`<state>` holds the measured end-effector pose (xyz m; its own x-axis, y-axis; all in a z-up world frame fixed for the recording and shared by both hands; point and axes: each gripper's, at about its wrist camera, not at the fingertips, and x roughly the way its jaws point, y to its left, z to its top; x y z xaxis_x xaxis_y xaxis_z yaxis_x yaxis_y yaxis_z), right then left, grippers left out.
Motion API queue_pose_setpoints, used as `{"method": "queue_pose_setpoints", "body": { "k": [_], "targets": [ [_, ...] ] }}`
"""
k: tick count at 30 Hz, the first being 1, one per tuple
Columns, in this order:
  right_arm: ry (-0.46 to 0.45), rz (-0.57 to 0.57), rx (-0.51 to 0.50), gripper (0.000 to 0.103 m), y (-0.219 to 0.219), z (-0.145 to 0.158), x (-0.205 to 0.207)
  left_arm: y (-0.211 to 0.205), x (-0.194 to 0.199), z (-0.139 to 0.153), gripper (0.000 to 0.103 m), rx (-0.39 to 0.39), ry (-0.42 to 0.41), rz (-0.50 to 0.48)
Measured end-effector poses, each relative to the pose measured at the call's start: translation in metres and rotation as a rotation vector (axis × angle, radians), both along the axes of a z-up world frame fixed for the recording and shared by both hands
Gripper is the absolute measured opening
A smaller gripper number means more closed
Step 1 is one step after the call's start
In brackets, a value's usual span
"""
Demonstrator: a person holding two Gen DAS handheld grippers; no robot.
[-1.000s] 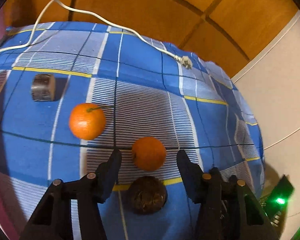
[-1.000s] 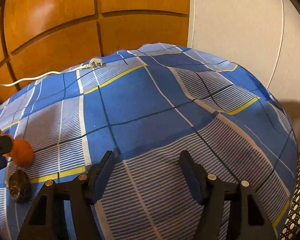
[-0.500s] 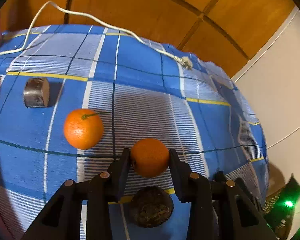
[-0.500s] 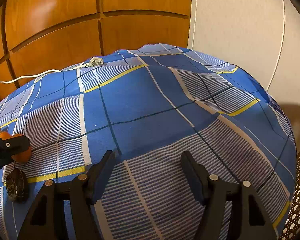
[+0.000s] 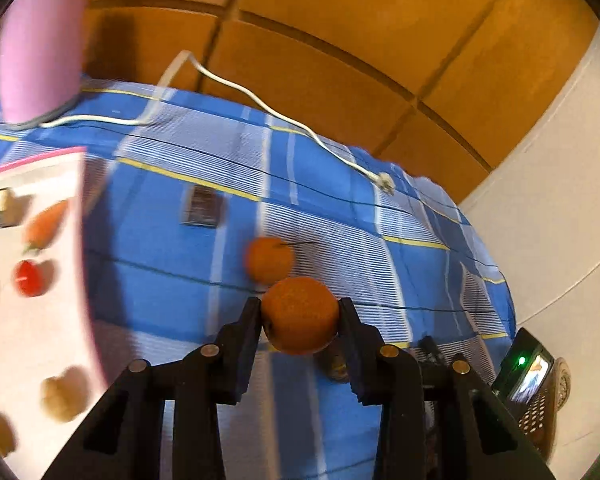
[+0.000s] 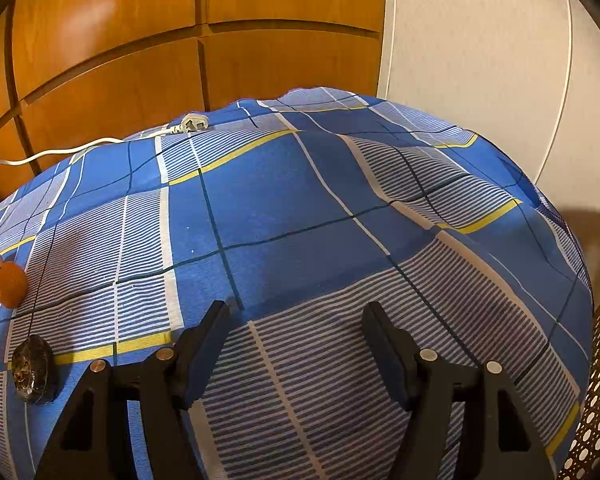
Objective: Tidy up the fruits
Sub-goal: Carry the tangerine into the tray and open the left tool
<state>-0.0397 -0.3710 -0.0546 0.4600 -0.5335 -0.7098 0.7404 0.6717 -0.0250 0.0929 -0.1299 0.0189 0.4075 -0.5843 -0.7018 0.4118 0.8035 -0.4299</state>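
My left gripper (image 5: 299, 316) is shut on an orange (image 5: 300, 314) and holds it above the blue checked cloth (image 5: 172, 280). A second orange (image 5: 269, 259) with a thin stem lies on the cloth just beyond it; it also shows in the right wrist view (image 6: 9, 284) at the far left. A dark round fruit (image 6: 33, 374) lies near it, and shows partly behind the held orange (image 5: 334, 362). A white tray with a pink rim (image 5: 85, 264) holds a red fruit (image 5: 29, 278) and several others at the left. My right gripper (image 6: 296, 334) is open and empty over the cloth.
A small dark block (image 5: 202, 210) lies on the cloth. A white cable with a plug (image 5: 384, 181) runs across the far edge. A pink object (image 5: 40, 40) stands at the back left. A device with a green light (image 5: 522, 372) sits at the right. Wooden panels stand behind.
My left gripper closed on the orange, lifted it off the cloth and swung left, bringing the tray into view. The right gripper has stayed still.
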Motion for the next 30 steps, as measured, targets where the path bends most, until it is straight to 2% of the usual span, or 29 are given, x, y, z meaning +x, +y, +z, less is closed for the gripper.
{"method": "queue_pose_setpoints", "body": {
  "k": [7,12,19,25,28,30],
  "targets": [
    [0.003,0.001,-0.002,0.071,0.001,0.000,0.001,0.071,-0.011,0.004,0.039,0.034,-0.040,0.117],
    [0.005,0.002,-0.005,0.071,0.001,0.000,0.001,0.115,-0.015,-0.005,0.039,0.060,-0.038,0.210],
    [0.015,0.006,-0.012,0.071,0.001,0.000,0.003,0.171,-0.007,-0.017,0.039,0.053,-0.005,0.337],
    [0.024,0.010,-0.017,0.071,0.000,0.000,0.003,0.191,0.010,-0.012,0.039,0.052,-0.029,0.382],
    [0.028,0.011,-0.021,0.071,0.000,0.000,0.004,0.194,0.017,-0.016,0.048,0.072,-0.019,0.400],
    [0.028,0.011,-0.020,0.071,0.000,0.000,0.004,0.196,0.014,-0.017,0.050,0.071,-0.022,0.406]
  ]
}}
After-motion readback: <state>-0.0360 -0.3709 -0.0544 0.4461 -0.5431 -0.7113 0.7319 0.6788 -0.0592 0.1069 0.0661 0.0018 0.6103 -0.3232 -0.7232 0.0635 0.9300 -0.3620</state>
